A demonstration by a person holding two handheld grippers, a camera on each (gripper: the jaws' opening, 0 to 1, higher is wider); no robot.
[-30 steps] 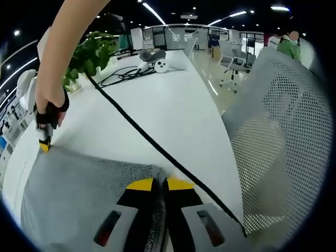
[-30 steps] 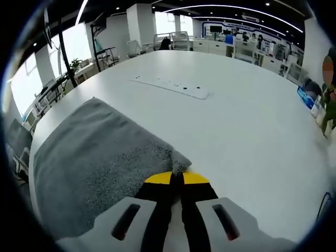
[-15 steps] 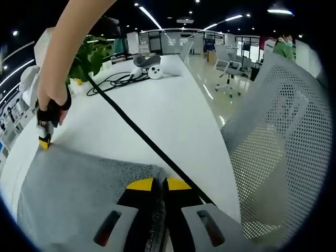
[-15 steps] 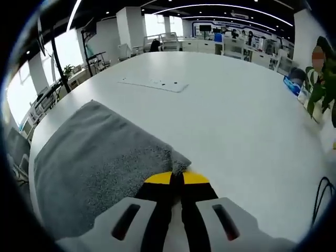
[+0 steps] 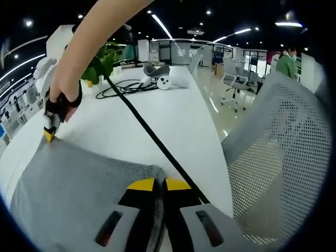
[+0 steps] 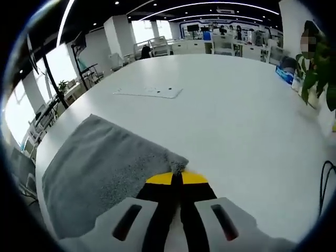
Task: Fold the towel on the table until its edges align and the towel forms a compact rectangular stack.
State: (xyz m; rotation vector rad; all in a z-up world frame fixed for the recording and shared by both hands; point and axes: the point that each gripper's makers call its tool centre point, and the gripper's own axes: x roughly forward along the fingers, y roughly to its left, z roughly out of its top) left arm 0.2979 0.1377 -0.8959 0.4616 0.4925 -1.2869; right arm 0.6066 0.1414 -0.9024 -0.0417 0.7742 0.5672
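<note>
A grey towel (image 5: 73, 184) lies spread on the white table (image 5: 173, 121). My left gripper (image 5: 158, 185) is shut on the towel's near corner, the cloth pinched between its yellow-tipped jaws. In the left gripper view the right gripper (image 5: 50, 130) comes in at the upper left, held by a hand, pinching the towel's far corner. In the right gripper view the towel (image 6: 100, 168) spreads to the left, and my right gripper (image 6: 177, 178) is shut on its corner.
A black cable (image 5: 149, 134) runs across the table beside the towel. A green plant (image 5: 102, 58) and white devices (image 5: 164, 80) stand at the far end. A white mesh chair (image 5: 278, 152) is close on the right. A white power strip (image 6: 147, 93) lies on the table (image 6: 247, 131).
Both views have shifted a little as the hands moved. The grips on both towel corners are unchanged.
</note>
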